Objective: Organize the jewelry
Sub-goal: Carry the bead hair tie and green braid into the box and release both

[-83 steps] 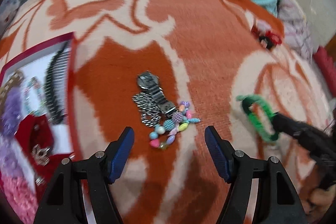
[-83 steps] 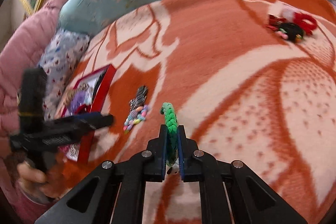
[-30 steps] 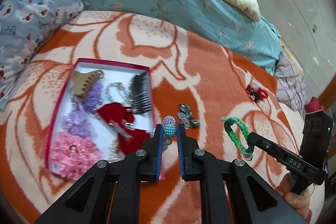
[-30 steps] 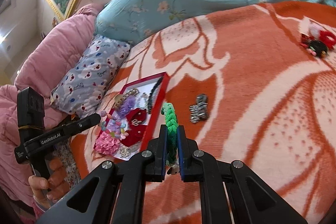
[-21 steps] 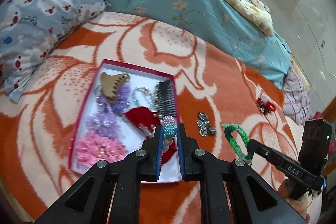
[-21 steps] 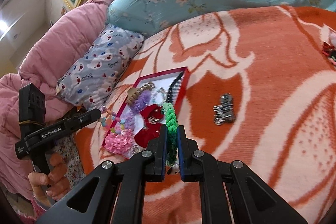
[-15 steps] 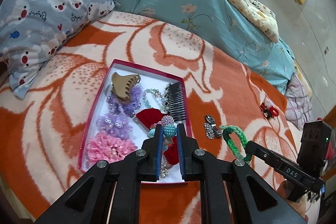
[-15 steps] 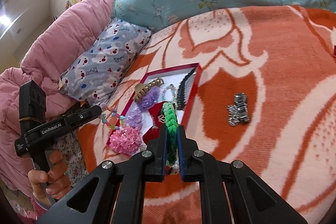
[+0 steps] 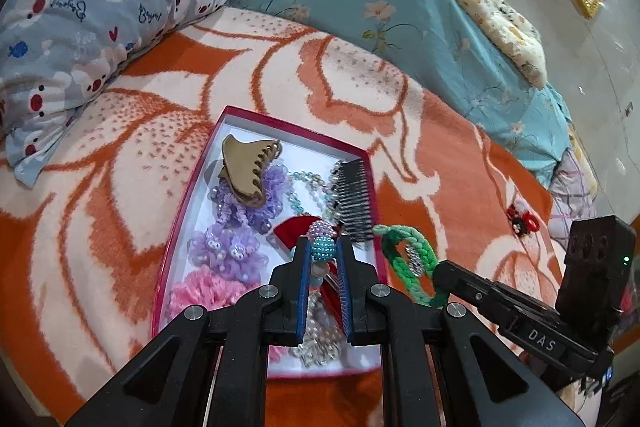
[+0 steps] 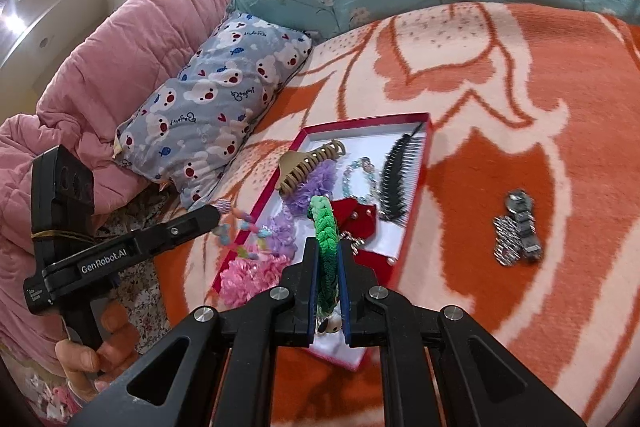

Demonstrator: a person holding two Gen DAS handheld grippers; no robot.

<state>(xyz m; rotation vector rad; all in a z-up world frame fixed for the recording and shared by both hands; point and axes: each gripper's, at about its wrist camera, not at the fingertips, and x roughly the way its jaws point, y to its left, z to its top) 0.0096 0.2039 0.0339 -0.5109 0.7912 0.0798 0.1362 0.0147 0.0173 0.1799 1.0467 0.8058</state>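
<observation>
Jewelry fills both our claws: our left gripper [image 9: 323, 254] clamps the beaded bracelet [image 9: 323, 247], our right gripper [image 10: 328, 263] clamps the green braided bracelet [image 10: 326, 239], both above the red tray [image 10: 420, 171] ahead; the metal watch [image 10: 518, 227] lies right of it.

- Left gripper [image 9: 323, 259] clamped on a beaded bracelet [image 9: 323, 247], over a red-rimmed tray [image 9: 188, 195]
- Tray holds a tan claw clip [image 9: 246, 171]; purple scrunchies [image 9: 228, 247]; black comb [image 9: 354, 199]
- Right gripper [image 9: 438, 277] grips a green braided bracelet [image 9: 408, 255]
</observation>
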